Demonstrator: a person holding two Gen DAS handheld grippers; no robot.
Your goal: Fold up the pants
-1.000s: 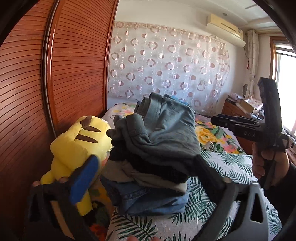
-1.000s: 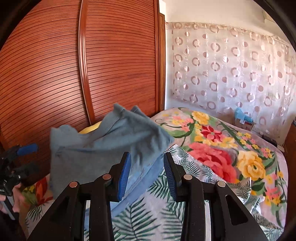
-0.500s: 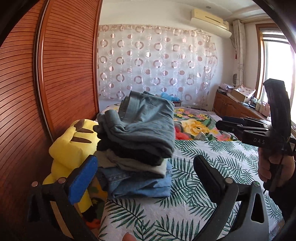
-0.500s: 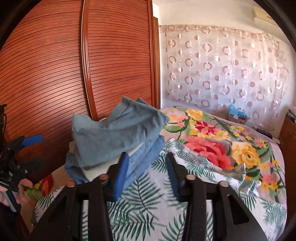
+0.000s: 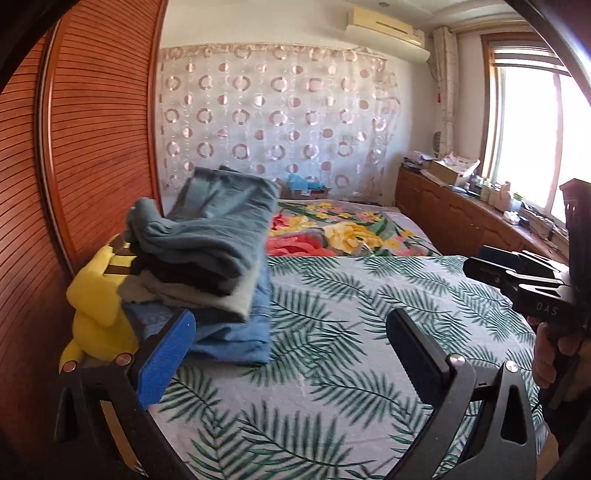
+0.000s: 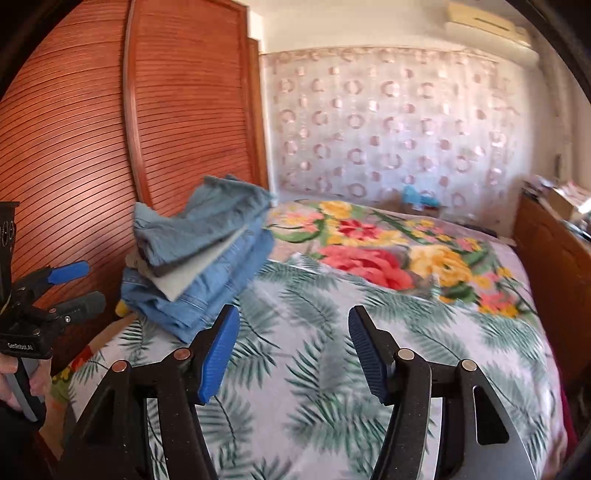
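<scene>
While the folded pants (image 5: 207,225) top the stack (image 5: 199,295) at the bed's (image 5: 332,332) left edge by the wardrobe (image 5: 92,147), you have bare spread ahead.
Your left gripper (image 5: 288,347) gapes wide, empty; your right gripper (image 6: 291,350), jaws just opening, holds nothing, both tilted slightly down.

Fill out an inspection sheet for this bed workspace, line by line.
Surface: bed under a palm-leaf print sheet, flowered blanket behind.
Job's things: stack of folded pants, grey-blue pair on top, blue denim at the bottom, at the bed's edge by the wardrobe.
Clutter: yellow plush toy against the stack.
Grippers: left gripper open, empty; right gripper empty, jaws just been opening.
Cables: nothing seen.
Surroundings: slatted wooden wardrobe, circle-patterned curtain, wall air conditioner.
</scene>
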